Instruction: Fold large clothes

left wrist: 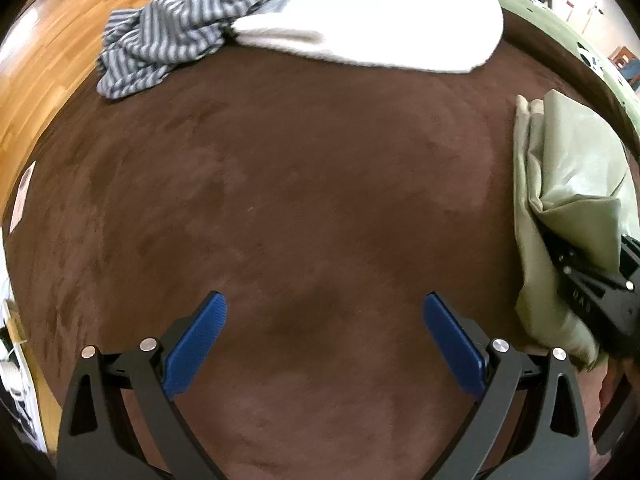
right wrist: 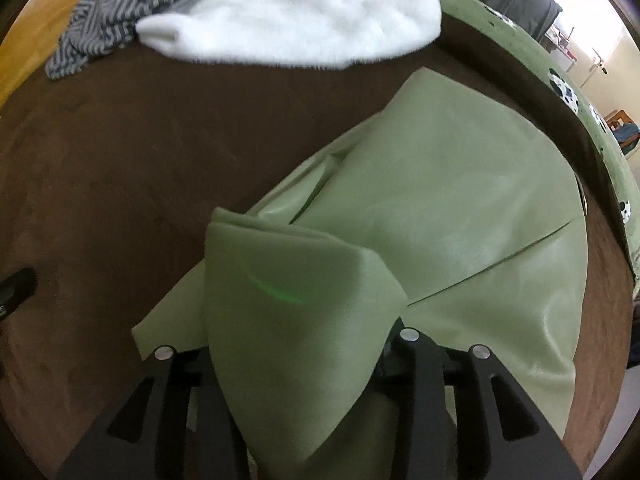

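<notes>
The left tool (left wrist: 325, 344) hung spread above the brown tabletop (left wrist: 304, 184); the right tool (right wrist: 296, 344) pinched the green garment (right wrist: 440, 208).

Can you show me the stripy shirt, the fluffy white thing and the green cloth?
Stripy shirt (left wrist: 168, 48): left wrist view, crumpled middle.
White thing (right wrist: 288, 28): right wrist view, fluffy middle.
Green cloth (right wrist: 460, 208): right wrist view, flat top.

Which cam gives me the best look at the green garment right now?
The right wrist view: the green garment fills the frame, spread on the brown surface, a fold draped over the right hand-held gripper, hiding its fingers. The left wrist view shows only a bunched strip at its right edge; the left hand-held gripper hangs open over bare brown surface.
</notes>
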